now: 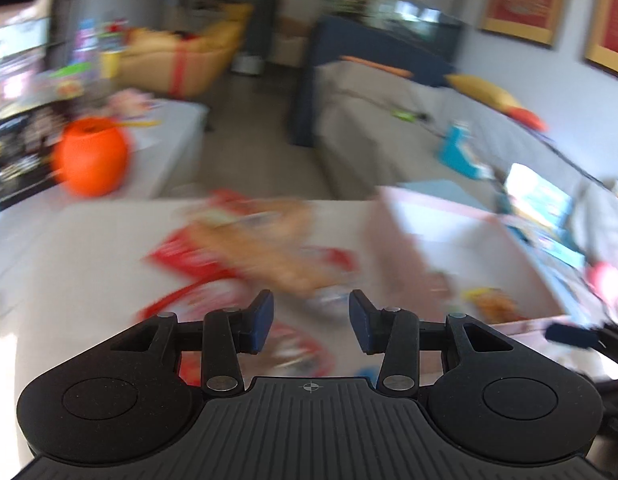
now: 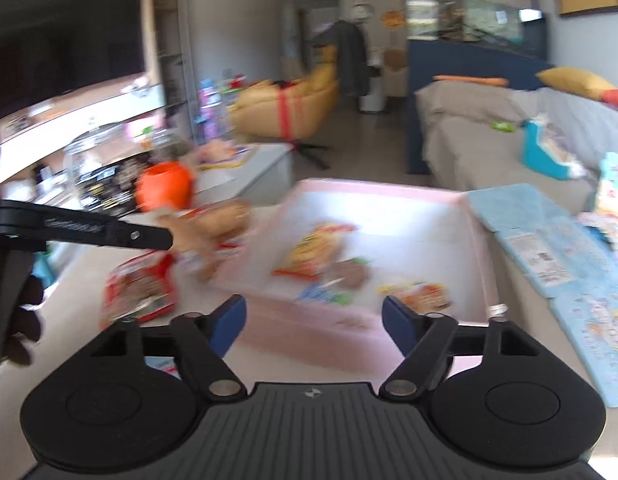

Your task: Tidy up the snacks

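Observation:
Both views are blurred by motion. My left gripper is open and empty above a heap of red and tan snack packets on a pale table. A pink tray lies to their right. In the right wrist view my right gripper is open and empty over the near rim of the pink tray, which holds a yellow-orange packet, a brown snack and a small orange packet. The left gripper's finger reaches in from the left beside a tan packet and a red packet.
An orange pot stands on a low grey table at the left; it also shows in the right wrist view. Blue packets lie to the right of the tray. A grey sofa and a yellow armchair stand behind.

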`<move>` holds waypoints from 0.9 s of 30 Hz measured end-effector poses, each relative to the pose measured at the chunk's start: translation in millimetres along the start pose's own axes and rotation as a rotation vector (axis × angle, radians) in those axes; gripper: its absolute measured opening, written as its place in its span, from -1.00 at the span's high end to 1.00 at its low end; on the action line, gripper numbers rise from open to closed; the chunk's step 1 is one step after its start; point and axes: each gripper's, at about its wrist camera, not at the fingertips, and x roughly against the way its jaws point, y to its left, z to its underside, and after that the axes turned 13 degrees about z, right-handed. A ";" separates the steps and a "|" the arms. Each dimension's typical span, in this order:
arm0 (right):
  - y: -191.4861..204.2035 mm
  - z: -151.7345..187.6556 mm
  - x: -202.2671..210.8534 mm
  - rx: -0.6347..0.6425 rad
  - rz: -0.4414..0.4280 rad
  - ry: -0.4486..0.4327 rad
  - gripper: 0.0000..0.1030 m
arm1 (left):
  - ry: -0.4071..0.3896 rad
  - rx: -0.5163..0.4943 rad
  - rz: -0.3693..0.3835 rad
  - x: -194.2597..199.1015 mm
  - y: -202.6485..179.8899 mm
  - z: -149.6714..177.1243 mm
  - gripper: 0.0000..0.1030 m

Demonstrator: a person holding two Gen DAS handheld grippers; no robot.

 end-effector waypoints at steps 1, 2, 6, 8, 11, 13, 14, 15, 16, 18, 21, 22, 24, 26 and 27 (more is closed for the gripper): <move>6.8 1.5 0.3 0.005 -0.032 0.021 -0.56 | -0.003 0.021 -0.020 4.6 9.3 3.0 0.11; 14.4 2.2 -1.3 0.003 -0.060 0.048 -0.56 | -0.006 0.039 -0.032 8.7 17.2 5.1 0.11; 45.6 4.5 -17.2 -0.024 -0.164 0.175 -0.56 | -0.004 0.087 -0.050 22.8 39.9 13.5 0.11; 64.0 9.3 -22.4 0.003 -0.180 0.209 -0.56 | -0.007 0.096 -0.058 27.1 46.4 17.3 0.11; 96.6 19.4 -24.1 0.096 -0.173 0.226 -0.56 | -0.003 0.113 -0.057 28.0 50.3 20.2 0.11; 113.3 24.7 -27.0 0.132 -0.180 0.244 -0.56 | 0.003 0.120 -0.045 25.8 49.8 20.5 0.11; 119.8 26.6 -28.9 0.133 -0.190 0.256 -0.65 | 0.006 0.116 -0.037 24.7 48.1 20.3 0.11; 125.7 28.6 -28.4 0.131 -0.184 0.246 -0.73 | 0.009 0.109 -0.033 20.9 44.9 20.5 0.11; 133.2 31.6 -29.1 0.137 -0.180 0.239 -0.73 | 0.011 0.099 -0.030 19.5 42.0 20.1 0.11; 142.7 33.6 -28.5 0.156 -0.192 0.231 -0.73 | 0.012 0.071 -0.030 15.9 34.8 18.0 0.11; 151.2 36.1 -25.8 0.165 -0.212 0.223 -0.73 | 0.013 0.013 -0.047 6.3 23.1 11.5 0.11; 151.6 37.6 -24.9 0.172 -0.208 0.216 -0.73 | 0.024 -0.009 -0.060 -0.2 19.4 8.8 0.11; 153.9 41.1 -23.9 0.186 -0.188 0.197 -0.73 | 0.045 -0.058 -0.088 -15.4 11.1 5.4 0.11; 155.3 44.0 -23.2 0.210 -0.151 0.174 -0.73 | 0.056 -0.114 -0.105 -26.4 2.7 3.8 0.11; 156.5 46.1 -22.5 0.225 -0.133 0.163 -0.73 | 0.054 -0.140 -0.111 -28.9 -0.4 3.5 0.10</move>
